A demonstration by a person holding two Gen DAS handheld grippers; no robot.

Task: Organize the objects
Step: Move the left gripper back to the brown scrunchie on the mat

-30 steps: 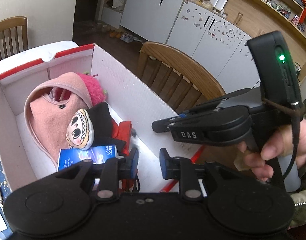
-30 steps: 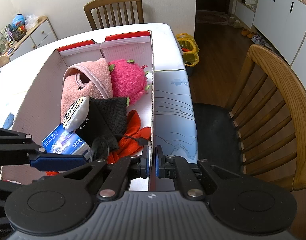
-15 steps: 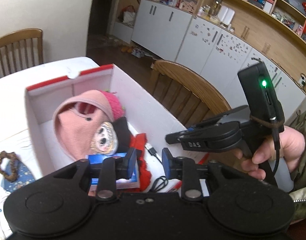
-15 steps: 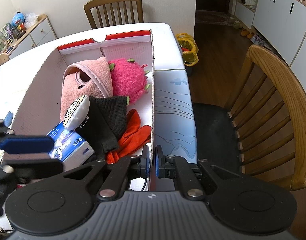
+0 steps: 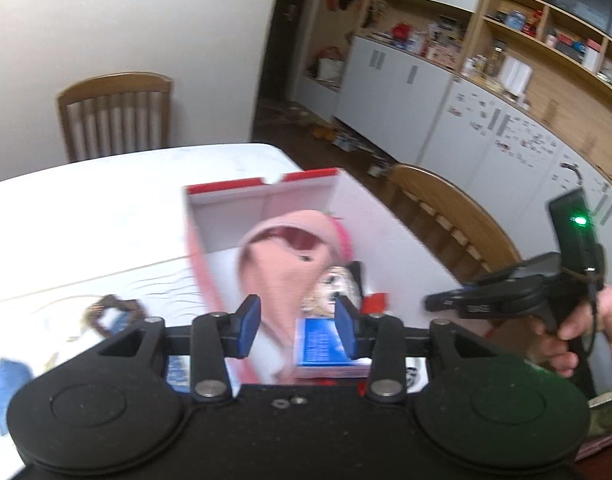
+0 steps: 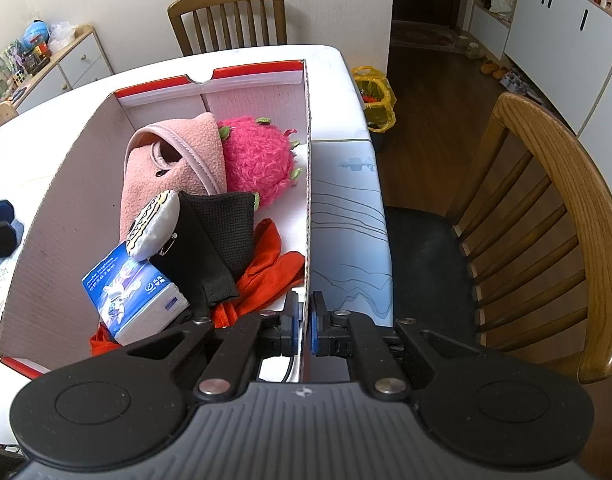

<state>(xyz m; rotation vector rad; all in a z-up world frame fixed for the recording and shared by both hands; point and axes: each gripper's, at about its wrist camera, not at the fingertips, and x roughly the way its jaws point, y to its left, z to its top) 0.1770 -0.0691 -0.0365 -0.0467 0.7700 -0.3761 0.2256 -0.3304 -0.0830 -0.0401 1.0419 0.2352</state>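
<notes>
My left wrist camera looks down its fingers from above the near end of the cardboard box [image 5: 266,196], facing the far chair and cabinets; my right one sits low and close on the box's right wall, facing the same way; both share the box's contents and the white table [image 6: 334,60].

Right tongs [image 6: 302,326] clamped on box wall [image 6: 307,184]

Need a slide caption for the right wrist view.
Right hand-held gripper clamps the wall of a cardboard box holding plush toys and tissues.
</notes>
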